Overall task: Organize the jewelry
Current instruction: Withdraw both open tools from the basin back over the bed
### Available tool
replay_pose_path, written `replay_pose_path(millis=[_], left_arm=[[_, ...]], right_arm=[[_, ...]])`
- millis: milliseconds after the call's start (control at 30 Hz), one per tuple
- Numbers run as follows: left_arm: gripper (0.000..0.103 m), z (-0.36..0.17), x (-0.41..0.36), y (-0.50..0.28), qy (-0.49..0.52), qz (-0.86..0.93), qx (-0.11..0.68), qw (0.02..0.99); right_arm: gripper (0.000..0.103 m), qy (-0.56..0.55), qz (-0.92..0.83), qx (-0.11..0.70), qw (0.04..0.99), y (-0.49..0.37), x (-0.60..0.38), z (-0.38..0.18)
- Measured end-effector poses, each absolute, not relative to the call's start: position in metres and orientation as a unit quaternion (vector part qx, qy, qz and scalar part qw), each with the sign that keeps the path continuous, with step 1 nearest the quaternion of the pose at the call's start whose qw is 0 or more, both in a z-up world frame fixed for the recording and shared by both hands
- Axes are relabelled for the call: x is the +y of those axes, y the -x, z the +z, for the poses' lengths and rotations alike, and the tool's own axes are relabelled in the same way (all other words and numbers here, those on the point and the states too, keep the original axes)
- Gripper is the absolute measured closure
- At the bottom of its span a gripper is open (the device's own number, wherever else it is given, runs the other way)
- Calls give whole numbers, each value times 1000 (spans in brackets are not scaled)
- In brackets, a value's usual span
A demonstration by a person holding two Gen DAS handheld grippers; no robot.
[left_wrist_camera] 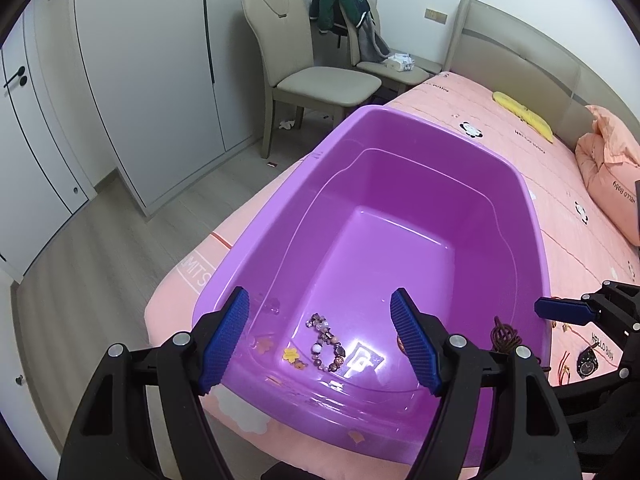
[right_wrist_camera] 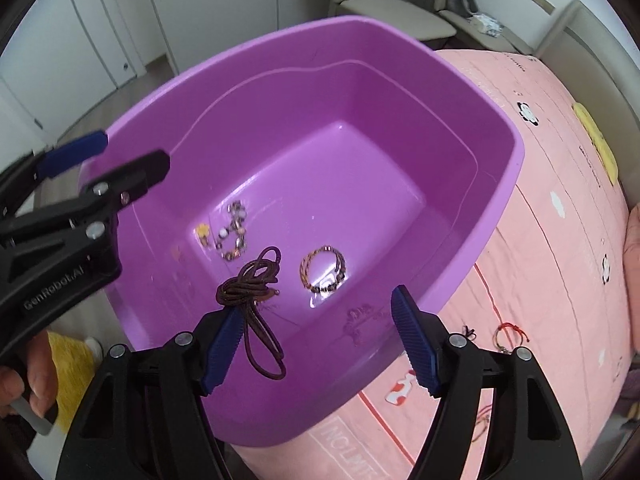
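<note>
A purple tub [left_wrist_camera: 400, 128] [right_wrist_camera: 500, 184] stands on the pink bed. On its floor lie a beaded bracelet [left_wrist_camera: 326, 342] [right_wrist_camera: 234, 232], a yellow flower charm [left_wrist_camera: 291, 354] [right_wrist_camera: 202, 231] and a braided bracelet [right_wrist_camera: 323, 270]. My left gripper [left_wrist_camera: 320, 308] [right_wrist_camera: 136, 150] hovers open over the tub's near end with nothing between its pads. My right gripper [right_wrist_camera: 318, 308] is open above the tub's right side. A brown cord bundle [right_wrist_camera: 256, 284] [left_wrist_camera: 504, 334] dangles beside its left finger [right_wrist_camera: 224, 344], not pinched; I cannot tell if it still touches. One blue finger [left_wrist_camera: 560, 311] of the right gripper shows in the left wrist view.
On the bedcover right of the tub lie a black watch [left_wrist_camera: 587, 362], a red string bracelet [right_wrist_camera: 510, 332], a red-and-white charm [right_wrist_camera: 402, 392] and thin cords [right_wrist_camera: 480, 420]. A pink pillow [left_wrist_camera: 608, 176], a chair [left_wrist_camera: 312, 76] and a wardrobe [left_wrist_camera: 152, 80] stand beyond. A hand [right_wrist_camera: 28, 380] holds the left gripper.
</note>
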State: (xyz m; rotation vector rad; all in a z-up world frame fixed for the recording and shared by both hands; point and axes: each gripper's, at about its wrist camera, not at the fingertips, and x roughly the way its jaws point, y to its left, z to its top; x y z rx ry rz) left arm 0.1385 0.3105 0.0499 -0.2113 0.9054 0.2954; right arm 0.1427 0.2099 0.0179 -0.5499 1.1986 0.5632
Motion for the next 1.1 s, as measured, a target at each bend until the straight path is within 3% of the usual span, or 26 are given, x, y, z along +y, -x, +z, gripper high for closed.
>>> replay_pose_path(millis=[333, 567, 900, 1100], left_arm=[[31, 54, 309, -136, 103, 140, 434, 884], [30, 57, 307, -134, 100, 141, 432, 885], [30, 64, 296, -129, 93, 136, 426, 890], [24, 68, 271, -114, 84, 118, 419, 896]], right_arm=[[29, 164, 296, 558, 757, -147, 191, 34], [29, 171, 258, 558, 770, -151, 179, 35], [29, 45, 276, 540, 794, -148, 127, 51], [29, -24, 248, 517, 819, -127, 74, 50]])
